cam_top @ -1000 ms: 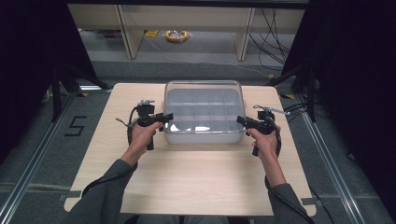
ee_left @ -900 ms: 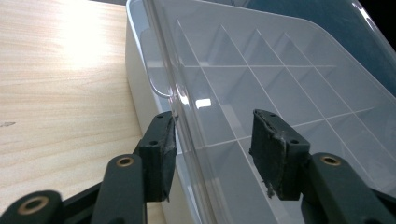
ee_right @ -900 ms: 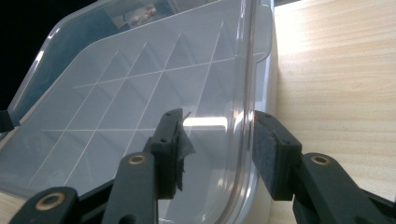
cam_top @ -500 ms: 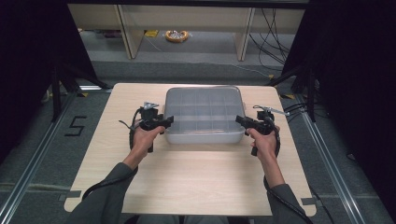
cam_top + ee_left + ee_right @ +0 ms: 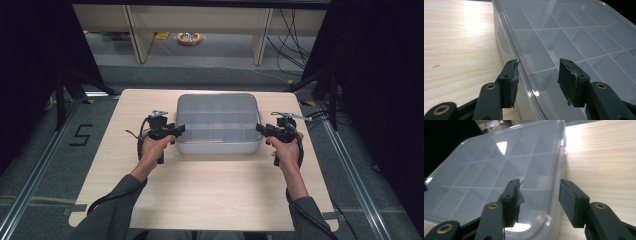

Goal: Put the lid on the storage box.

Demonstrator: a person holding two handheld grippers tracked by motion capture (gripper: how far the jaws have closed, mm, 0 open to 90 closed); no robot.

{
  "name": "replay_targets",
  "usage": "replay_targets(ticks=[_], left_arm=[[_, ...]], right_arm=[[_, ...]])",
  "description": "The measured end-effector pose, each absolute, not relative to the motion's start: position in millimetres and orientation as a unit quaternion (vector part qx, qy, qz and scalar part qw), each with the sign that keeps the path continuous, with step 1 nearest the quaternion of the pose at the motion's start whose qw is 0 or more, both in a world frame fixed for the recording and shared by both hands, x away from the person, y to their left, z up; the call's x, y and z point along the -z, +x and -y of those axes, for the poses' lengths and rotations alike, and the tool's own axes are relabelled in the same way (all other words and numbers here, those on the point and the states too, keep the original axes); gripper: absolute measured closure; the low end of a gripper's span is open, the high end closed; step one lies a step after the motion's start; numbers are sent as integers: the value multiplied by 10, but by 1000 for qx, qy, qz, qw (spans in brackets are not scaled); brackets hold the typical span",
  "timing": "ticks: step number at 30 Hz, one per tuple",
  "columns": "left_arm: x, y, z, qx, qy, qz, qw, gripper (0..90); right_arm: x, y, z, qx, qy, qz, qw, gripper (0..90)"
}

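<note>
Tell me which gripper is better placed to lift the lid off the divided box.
Neither clearly; probably both together. The left gripper straddles the left lid edge of the box and the right gripper straddles the right edge, jaws open around the rim on each side. The wide lid looks suited to a two-sided lift.

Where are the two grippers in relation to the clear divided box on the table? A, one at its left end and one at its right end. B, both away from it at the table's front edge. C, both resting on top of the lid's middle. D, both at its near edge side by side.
A: in the high view the left gripper is at the left end of the box and the right gripper at its right end.
</note>
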State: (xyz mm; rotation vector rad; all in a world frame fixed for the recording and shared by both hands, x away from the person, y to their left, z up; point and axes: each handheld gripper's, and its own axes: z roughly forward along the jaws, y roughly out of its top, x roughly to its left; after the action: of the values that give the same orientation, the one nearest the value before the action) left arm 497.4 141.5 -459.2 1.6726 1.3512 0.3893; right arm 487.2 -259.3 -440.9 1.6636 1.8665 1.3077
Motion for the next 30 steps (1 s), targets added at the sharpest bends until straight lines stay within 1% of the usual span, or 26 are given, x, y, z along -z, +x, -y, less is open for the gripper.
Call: replay_targets(ticks=[1,2,3,4,6,7,8,10,14,15,16,18,21,25,27,28,29,30], left_arm=[[4591,4974,-1414,-158,679,-550,460,500],[4586,4971,-1424,-156,683,-549,455,500],[4584,4972,-1420,-151,677,-554,461,498],[4578,4972,-1425,-143,670,-559,467,490],[4549,4966,-1456,-140,671,-555,471,484],[4528,4962,-1460,-141,664,-557,479,485],[4503,4955,-1474,-141,663,-556,482,487],[4460,4929,-1488,-137,662,-553,487,489],[4402,4848,-1474,-126,672,-542,489,484],[4392,4825,-1472,-125,675,-538,489,484],[4385,4805,-1469,-124,675,-536,492,483],[4370,4768,-1474,-123,676,-533,495,483],[4349,4720,-1497,-120,678,-528,496,481],[4329,4618,-1536,-116,682,-519,502,468],[4325,4550,-1545,-121,690,-507,501,457],[4330,4517,-1544,-122,693,-504,501,451],[4334,4489,-1547,-118,696,-501,500,444],[4335,4459,-1545,-117,698,-500,499,441]], right_arm=[[4400,4851,2581,-451,593,-649,157,539],[4426,4867,2622,-449,579,-659,170,545],[4435,4859,2633,-453,579,-658,164,554],[4425,4831,2612,-454,592,-649,148,559],[4441,4829,2644,-456,576,-660,158,572],[4436,4817,2647,-455,574,-662,159,576],[4414,4784,2614,-458,591,-648,144,577],[4398,4763,2625,-461,582,-652,154,578],[4369,4725,2647,-466,560,-665,165,573],[4352,4698,2622,-466,570,-658,157,572],[4357,4699,2639,-466,557,-666,169,571],[4352,4671,2631,-469,557,-666,164,568],[4366,4636,2623,-468,552,-669,169,560],[4363,4573,2588,-475,561,-660,154,543],[4357,4569,2611,-478,549,-666,163,534],[4342,4542,2585,-476,564,-657,153,526],[4356,4554,2610,-478,549,-666,165,514],[4361,4545,2602,-479,549,-665,164,506]])
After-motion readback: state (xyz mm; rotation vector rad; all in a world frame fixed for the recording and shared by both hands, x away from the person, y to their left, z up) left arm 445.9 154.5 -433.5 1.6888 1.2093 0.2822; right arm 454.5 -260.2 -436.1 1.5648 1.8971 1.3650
